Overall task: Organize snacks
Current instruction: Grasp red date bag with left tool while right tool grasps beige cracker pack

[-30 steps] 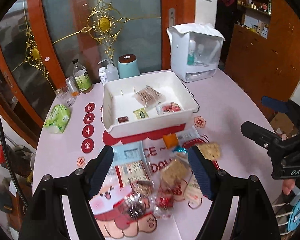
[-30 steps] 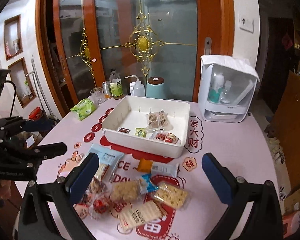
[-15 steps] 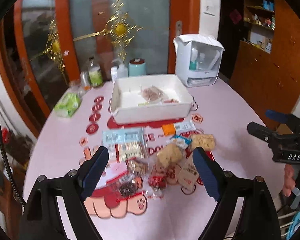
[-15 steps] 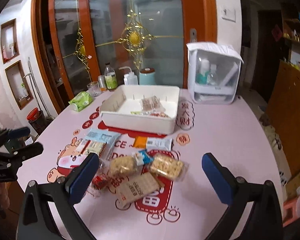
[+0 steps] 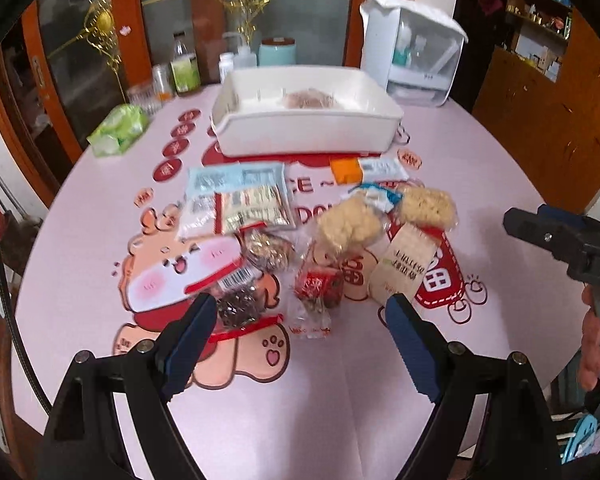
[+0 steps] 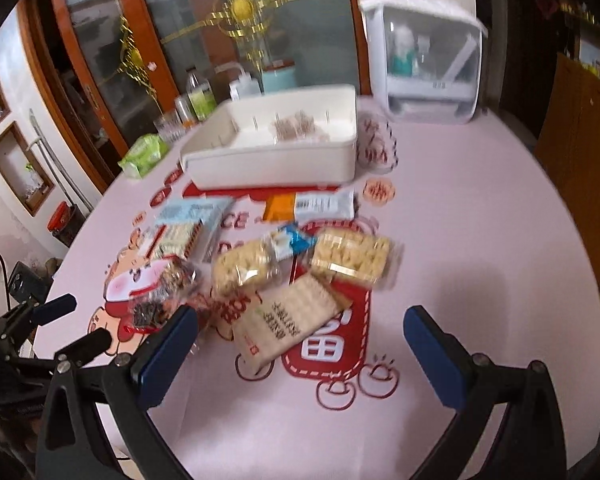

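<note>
The white bin (image 5: 308, 128) sits on the far side of the pink table (image 5: 480, 184) from both grippers, a few packets already inside, evidently the collecting point, while the loose snacks (image 5: 300, 232) lie in a cluster between it and the tools, within ready reach. The left gripper (image 5: 300, 328) angles down with jaws wide and empty, the red-wrapped packet (image 5: 320, 288) just ahead. The right gripper (image 6: 300, 336) is likewise spread and empty, over the tan cracker pack (image 6: 284, 322).

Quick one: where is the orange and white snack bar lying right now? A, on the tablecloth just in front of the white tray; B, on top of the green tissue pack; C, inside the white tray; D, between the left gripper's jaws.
A: the orange and white snack bar lies flat on the tablecloth before the white tray.
</note>
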`<state>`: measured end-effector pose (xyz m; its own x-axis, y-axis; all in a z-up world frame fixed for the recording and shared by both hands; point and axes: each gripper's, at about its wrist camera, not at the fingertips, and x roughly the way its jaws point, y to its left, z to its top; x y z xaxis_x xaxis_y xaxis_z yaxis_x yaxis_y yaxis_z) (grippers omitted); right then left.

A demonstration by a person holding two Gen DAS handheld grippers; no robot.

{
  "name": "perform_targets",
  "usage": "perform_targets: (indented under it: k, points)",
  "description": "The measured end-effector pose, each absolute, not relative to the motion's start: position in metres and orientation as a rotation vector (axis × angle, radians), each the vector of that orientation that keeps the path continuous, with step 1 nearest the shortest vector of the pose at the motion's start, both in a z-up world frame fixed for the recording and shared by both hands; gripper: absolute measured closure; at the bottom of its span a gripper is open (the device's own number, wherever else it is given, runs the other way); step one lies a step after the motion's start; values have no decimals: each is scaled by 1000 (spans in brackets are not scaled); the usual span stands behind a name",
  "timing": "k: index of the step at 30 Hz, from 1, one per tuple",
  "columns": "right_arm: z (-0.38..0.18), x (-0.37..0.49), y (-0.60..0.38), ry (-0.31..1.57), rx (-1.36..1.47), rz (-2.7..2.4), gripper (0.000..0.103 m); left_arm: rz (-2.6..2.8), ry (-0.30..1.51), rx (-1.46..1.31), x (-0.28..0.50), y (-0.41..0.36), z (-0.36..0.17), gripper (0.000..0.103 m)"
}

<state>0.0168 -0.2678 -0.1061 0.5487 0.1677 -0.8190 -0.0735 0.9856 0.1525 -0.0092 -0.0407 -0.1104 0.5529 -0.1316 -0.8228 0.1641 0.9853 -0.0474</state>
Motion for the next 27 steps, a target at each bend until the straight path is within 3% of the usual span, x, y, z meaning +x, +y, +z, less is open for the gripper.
perform_targets:
  k: [14, 27]
  points:
    - [-189, 71, -261, 1255, 302, 61, 1, -228, 1141, -79, 47, -53, -193, 18]
    - [-224, 98, -220, 1341, 139, -62, 8, -207, 1200, -183, 68, -44, -220, 18]
